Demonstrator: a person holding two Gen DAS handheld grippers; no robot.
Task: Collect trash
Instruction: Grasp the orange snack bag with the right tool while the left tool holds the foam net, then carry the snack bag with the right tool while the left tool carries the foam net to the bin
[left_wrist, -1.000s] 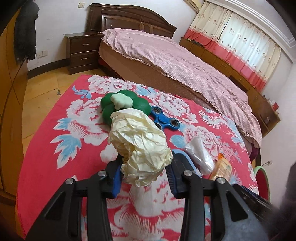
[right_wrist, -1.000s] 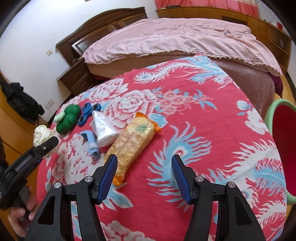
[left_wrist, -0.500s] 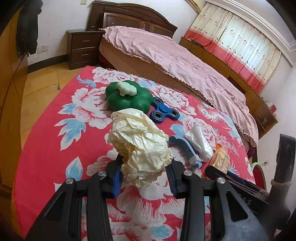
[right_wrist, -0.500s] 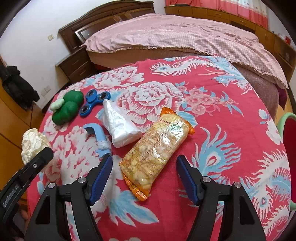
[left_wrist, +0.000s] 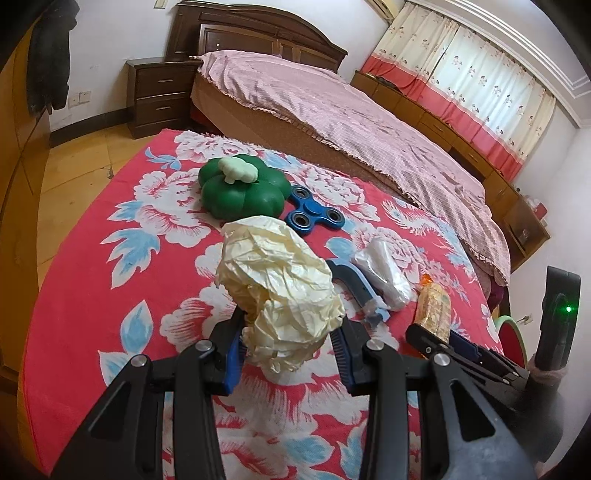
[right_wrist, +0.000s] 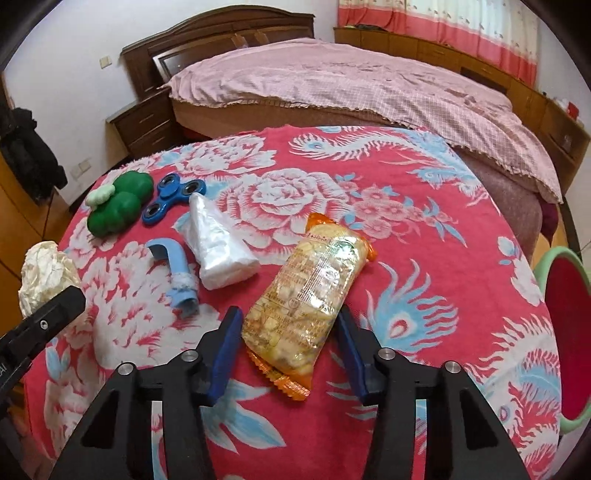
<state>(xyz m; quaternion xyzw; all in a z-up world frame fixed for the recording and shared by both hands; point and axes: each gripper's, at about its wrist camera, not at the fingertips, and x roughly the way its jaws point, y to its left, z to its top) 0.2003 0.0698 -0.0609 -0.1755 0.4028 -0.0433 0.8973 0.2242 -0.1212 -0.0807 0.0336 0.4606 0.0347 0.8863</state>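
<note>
Both pads of your right gripper (right_wrist: 288, 350) were closing around the snack packet (right_wrist: 310, 295), seemingly not yet pressing, its long axis running away up-right on the cloth (right_wrist: 406, 229), while your left gripper (left_wrist: 288, 350) clamped the crumpled paper (left_wrist: 280, 291).

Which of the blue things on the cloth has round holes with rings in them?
The fidget spinner, beside the green toy. The other blue item, a curved handle piece, is paler and has no such rings.
</note>
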